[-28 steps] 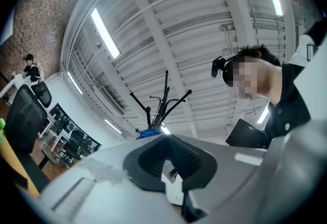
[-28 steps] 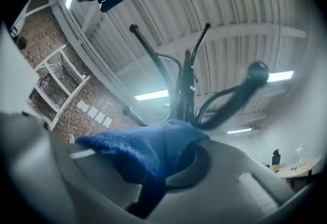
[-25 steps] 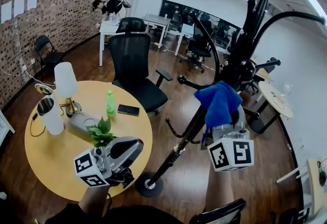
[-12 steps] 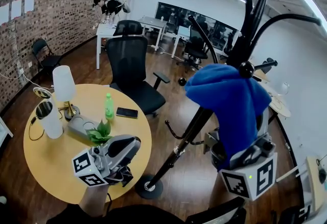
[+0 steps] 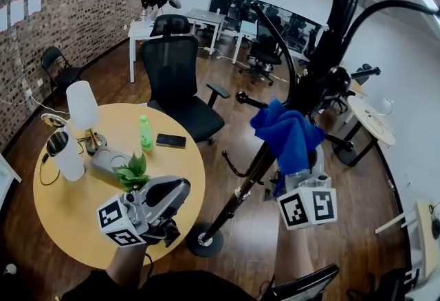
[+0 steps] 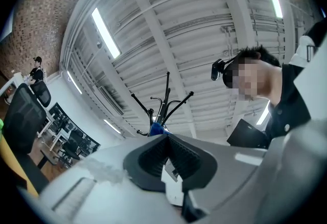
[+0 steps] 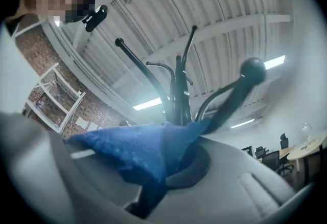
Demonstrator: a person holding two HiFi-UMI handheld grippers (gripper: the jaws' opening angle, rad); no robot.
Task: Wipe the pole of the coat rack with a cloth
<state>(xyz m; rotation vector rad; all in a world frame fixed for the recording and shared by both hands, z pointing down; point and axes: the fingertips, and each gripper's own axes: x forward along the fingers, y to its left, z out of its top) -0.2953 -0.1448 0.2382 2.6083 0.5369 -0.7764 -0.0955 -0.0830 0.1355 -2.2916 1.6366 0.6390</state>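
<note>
R gripper (image 5: 300, 168) fingers clenched on blue cloth (image 5: 285, 131), bunched beside coat rack pole (image 5: 251, 176), prob. for wiping; L gripper (image 5: 175, 195) fingers closed, empty, idle over bench (image 5: 62, 217).

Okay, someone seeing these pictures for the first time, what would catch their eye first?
The bright blue cloth clamped in the right gripper, up by the black coat rack pole at the centre of the head view. Next, the round yellow table at lower left, with the left gripper shut and empty over its near edge.
</note>
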